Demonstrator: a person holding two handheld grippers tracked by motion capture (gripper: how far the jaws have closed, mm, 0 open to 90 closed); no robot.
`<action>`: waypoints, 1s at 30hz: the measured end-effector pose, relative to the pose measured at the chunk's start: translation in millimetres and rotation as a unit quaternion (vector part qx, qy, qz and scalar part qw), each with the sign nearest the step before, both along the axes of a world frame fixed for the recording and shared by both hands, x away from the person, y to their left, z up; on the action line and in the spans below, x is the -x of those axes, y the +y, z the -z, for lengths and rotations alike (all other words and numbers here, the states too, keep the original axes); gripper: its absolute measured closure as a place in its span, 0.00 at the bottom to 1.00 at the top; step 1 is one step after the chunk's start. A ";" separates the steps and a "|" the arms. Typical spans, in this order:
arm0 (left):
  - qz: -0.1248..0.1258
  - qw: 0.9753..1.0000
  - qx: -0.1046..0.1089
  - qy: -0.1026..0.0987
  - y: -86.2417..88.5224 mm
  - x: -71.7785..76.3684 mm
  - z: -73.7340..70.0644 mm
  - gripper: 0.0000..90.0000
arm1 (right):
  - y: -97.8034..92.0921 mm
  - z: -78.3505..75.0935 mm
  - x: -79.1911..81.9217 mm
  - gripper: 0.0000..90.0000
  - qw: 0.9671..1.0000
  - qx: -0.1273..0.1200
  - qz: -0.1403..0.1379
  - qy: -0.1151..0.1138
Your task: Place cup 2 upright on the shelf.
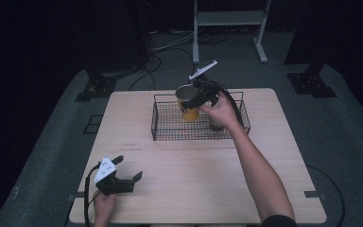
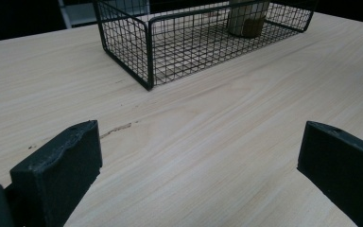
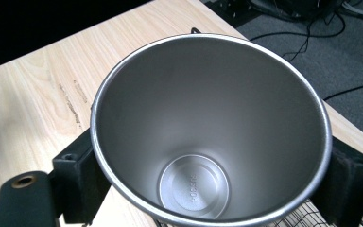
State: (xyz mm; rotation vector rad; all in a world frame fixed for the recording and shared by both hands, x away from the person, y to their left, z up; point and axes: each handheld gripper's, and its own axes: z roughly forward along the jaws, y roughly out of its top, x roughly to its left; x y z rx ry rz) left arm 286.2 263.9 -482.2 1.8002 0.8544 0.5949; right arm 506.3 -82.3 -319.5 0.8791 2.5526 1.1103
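High view. The right gripper (image 1: 199,98) is clamped on a steel cup with a yellow lower body (image 1: 187,105), held at the far left part of the black wire basket (image 1: 163,128), which sits on the tabletop (image 1: 203,184) toward 12 o'clock. Whether the cup's base rests on the basket floor or hangs just above it cannot be told. A second, darker item (image 1: 216,124) stands in the basket at about 4 o'clock of the cup, partly behind the hand. The left gripper (image 1: 126,175) rests at 7 o'clock on the tabletop, jaws apart, holding nothing.

Left gripper view. Both jaws stand wide over bare wood. The basket (image 2: 149,54) lies ahead at 12 o'clock, with a cup-shaped item (image 2: 247,21) inside it toward 1 o'clock.

Right gripper view. The camera looks straight down into the cup (image 3: 194,184); the jaws bear on the outer wall at 9 and 3 o'clock, just under the rim.

Risks, as judged:
- The wall is smooth, tapered metal; a grip so near the rim could let the cup slide downward or pivot between the jaws.
- If released while tilted or above the mesh, the cup may topple on the uneven wire floor.
- Lateral travel could strike the basket wall or knock the neighbouring item.
- The unheld basket may shift if the cup catches its rim.
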 end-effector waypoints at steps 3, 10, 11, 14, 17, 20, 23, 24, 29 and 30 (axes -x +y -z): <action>0.000 1.000 0.000 0.000 0.3 -0.2 0.0 0.00 | 3.9 1.3 -3.5 0.15 1.000 0.008 0.002 0.001; -0.001 1.000 0.001 -0.002 0.1 0.2 0.1 0.00 | 9.7 4.7 -11.7 0.15 1.000 0.013 0.014 0.003; 0.000 1.000 0.001 -0.002 0.1 0.2 0.1 0.00 | 10.6 5.8 -12.4 0.15 1.000 0.011 0.016 0.005; 0.000 1.000 0.001 -0.002 0.1 0.1 0.1 0.00 | 11.9 8.9 -14.5 0.15 1.000 0.011 0.020 0.005; 0.000 1.000 0.001 -0.002 0.0 0.2 0.1 0.00 | 13.3 13.1 -17.6 0.15 0.999 0.019 0.025 0.008; 0.000 1.000 0.001 -0.003 0.2 -0.1 0.2 0.00 | 14.0 18.5 -21.0 0.15 0.999 0.018 0.030 0.014; 0.000 1.000 0.000 -0.003 0.3 0.0 0.0 0.00 | 14.7 23.7 -24.8 0.15 0.999 0.021 0.032 0.017; 0.000 1.000 0.000 -0.003 0.3 0.0 0.0 0.00 | 15.1 25.1 -25.5 0.15 0.999 0.022 0.034 0.017; 0.000 1.000 -0.001 -0.003 0.3 0.0 0.0 0.00 | 16.5 32.0 -28.1 0.15 0.999 0.021 0.038 0.023; 0.000 1.000 0.000 -0.003 0.2 0.1 0.0 0.00 | 16.6 33.1 -28.4 0.15 0.999 0.023 0.039 0.024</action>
